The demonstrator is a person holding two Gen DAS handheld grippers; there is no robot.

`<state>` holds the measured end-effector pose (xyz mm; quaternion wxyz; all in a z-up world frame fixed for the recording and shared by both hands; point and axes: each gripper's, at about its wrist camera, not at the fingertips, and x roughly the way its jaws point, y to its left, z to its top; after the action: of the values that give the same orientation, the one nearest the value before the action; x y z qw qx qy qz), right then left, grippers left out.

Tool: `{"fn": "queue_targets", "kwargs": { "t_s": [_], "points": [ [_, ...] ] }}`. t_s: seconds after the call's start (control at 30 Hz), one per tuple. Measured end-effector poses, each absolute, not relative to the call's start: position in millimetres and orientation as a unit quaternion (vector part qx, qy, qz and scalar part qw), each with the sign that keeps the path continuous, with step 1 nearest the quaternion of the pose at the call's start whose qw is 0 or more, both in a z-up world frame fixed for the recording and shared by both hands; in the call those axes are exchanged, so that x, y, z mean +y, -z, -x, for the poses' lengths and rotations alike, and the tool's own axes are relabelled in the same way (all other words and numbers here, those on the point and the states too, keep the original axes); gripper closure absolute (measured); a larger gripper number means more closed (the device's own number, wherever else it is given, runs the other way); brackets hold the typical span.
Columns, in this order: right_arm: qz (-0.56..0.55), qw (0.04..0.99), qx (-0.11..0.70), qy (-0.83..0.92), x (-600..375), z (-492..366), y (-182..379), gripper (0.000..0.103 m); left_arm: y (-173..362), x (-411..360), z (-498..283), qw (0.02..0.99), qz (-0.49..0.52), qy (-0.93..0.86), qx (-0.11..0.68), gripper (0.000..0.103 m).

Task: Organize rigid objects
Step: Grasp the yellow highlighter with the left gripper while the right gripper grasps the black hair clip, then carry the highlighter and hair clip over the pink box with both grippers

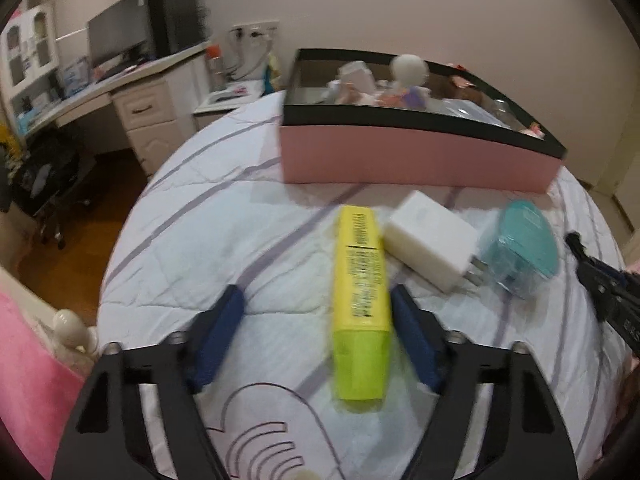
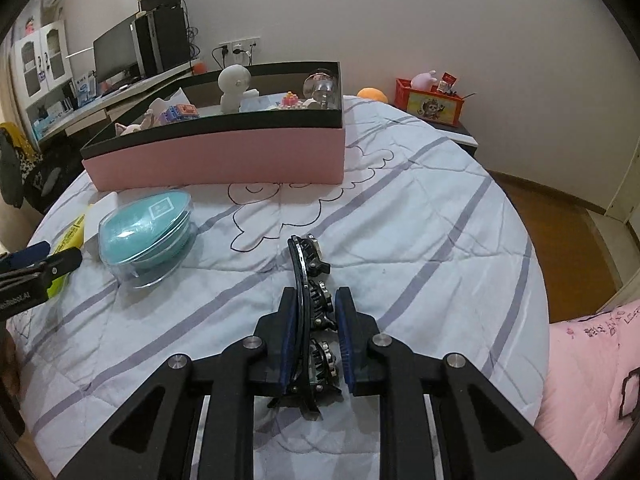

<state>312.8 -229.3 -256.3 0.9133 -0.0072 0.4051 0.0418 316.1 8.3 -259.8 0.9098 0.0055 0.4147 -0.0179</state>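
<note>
Left wrist: highlighter (image 1: 362, 300) lengthwise, boxward.

Nothing is readable: print on the yellow highlighter (image 1: 362, 284) and left gripper (image 2: 24, 270) blurs.

A striped quilt (image 2: 420, 216) covers the bed; behind, a desk (image 1: 120, 84) carries a dark monitor (image 1: 116, 40).
</note>
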Motion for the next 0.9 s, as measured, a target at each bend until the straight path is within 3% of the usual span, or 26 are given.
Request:
{"fn": "queue_targets", "kwargs": {
  "t_s": [0.07,0.13,0.17,0.43,0.63,0.9],
  "points": [
    [0.014,0.914,0.404,-0.039,-227.1,-313.4,256.7,0.084,259.2,5.1,-314.9,0.911,-0.010,0.027,0.410,0.047],
    [0.018,0.914,0.403,-0.037,-225.7,-312.6,257.1,0.084,258.5,3.5,-313.4,0.912,0.001,0.053,0.406,0.071],
    [0.019,0.914,0.403,-0.036,-225.3,-312.7,257.1,0.084,257.9,2.9,-312.2,0.914,0.006,0.058,0.401,0.077],
    [0.033,0.915,0.401,-0.029,-220.9,-312.4,256.4,0.084,260.5,-0.5,-316.0,0.909,-0.002,0.072,0.410,0.072],
    [0.006,0.917,0.397,-0.041,-227.1,-308.7,254.6,0.084,259.6,-6.7,-310.0,0.915,-0.028,0.059,0.399,0.075],
    [-0.043,0.926,0.366,-0.077,-225.3,-282.5,239.6,0.084,242.4,0.5,-284.0,0.922,0.012,0.066,0.381,0.077]
  ]
}}
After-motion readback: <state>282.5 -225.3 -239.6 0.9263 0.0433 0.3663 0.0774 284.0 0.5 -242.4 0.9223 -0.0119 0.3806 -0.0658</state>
